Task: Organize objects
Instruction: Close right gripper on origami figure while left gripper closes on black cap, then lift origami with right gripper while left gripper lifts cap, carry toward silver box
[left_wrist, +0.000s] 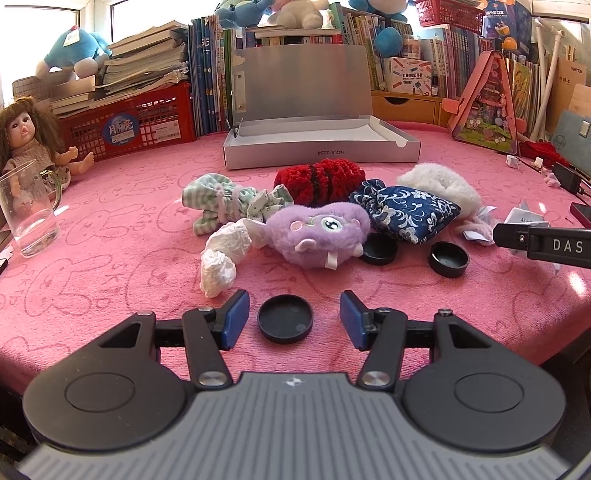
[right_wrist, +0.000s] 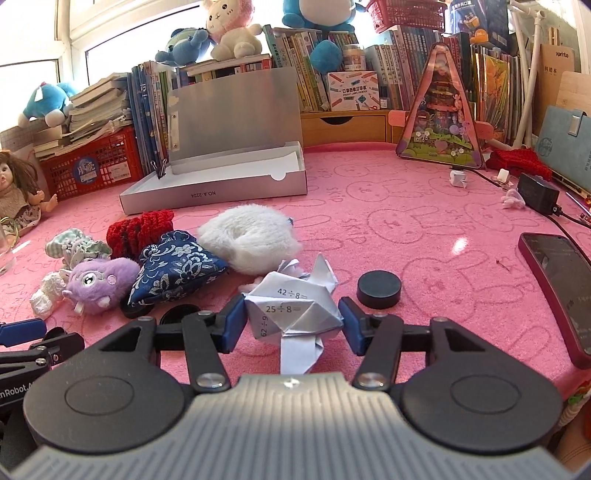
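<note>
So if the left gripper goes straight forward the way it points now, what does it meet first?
Probably the black round lid, lying on the pink cloth between the left gripper's open fingers. Beyond it comes the purple plush toy.

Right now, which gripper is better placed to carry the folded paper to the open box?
Right. The right gripper already brackets the folded paper; the left gripper straddles a black cap instead. The open box lies ahead.

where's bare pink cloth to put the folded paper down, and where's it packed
Free: the wide stretch of pink cloth between the open grey box, the black puck and the phone. Crowded: the left-centre heap of white plush, blue floral pouch and purple plush.
</note>
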